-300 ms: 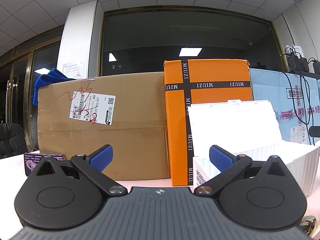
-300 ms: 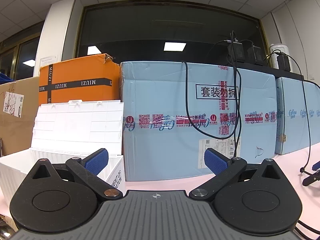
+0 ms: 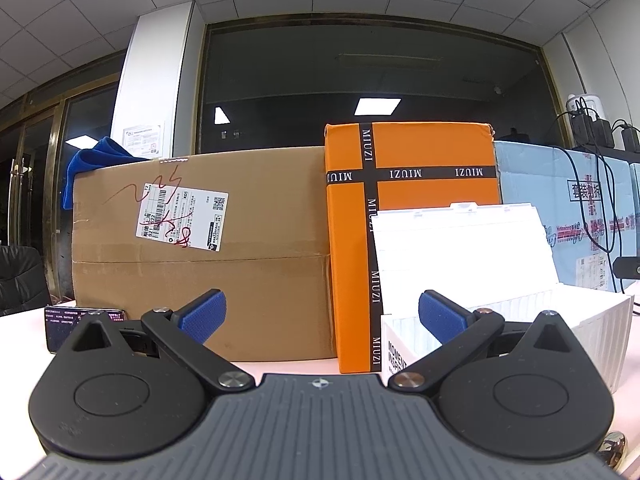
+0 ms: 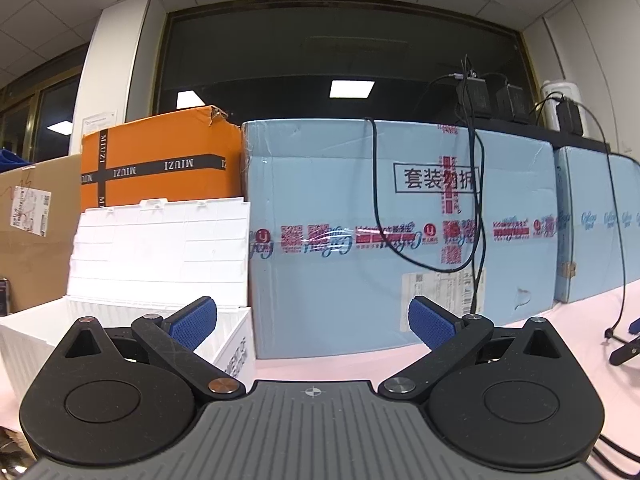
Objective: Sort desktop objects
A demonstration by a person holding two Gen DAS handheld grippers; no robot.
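A white plastic storage box (image 3: 580, 320) stands open on the pink table, lid raised against the cartons behind; it also shows in the right wrist view (image 4: 160, 248). My left gripper (image 3: 322, 316) is open and empty, low over the table, left of the box. My right gripper (image 4: 312, 320) is open and empty, at the box's right corner. A small dark packet (image 3: 64, 320) lies at the far left. A shiny metal object (image 3: 614, 442) shows at the lower right edge.
A brown carton (image 3: 200, 260), an orange MIUZI box (image 3: 420, 184) and light blue cartons (image 4: 400, 220) form a wall along the table's back. Black cables (image 4: 476, 200) hang over the blue carton. A black clip or stand (image 4: 624, 348) lies at the right.
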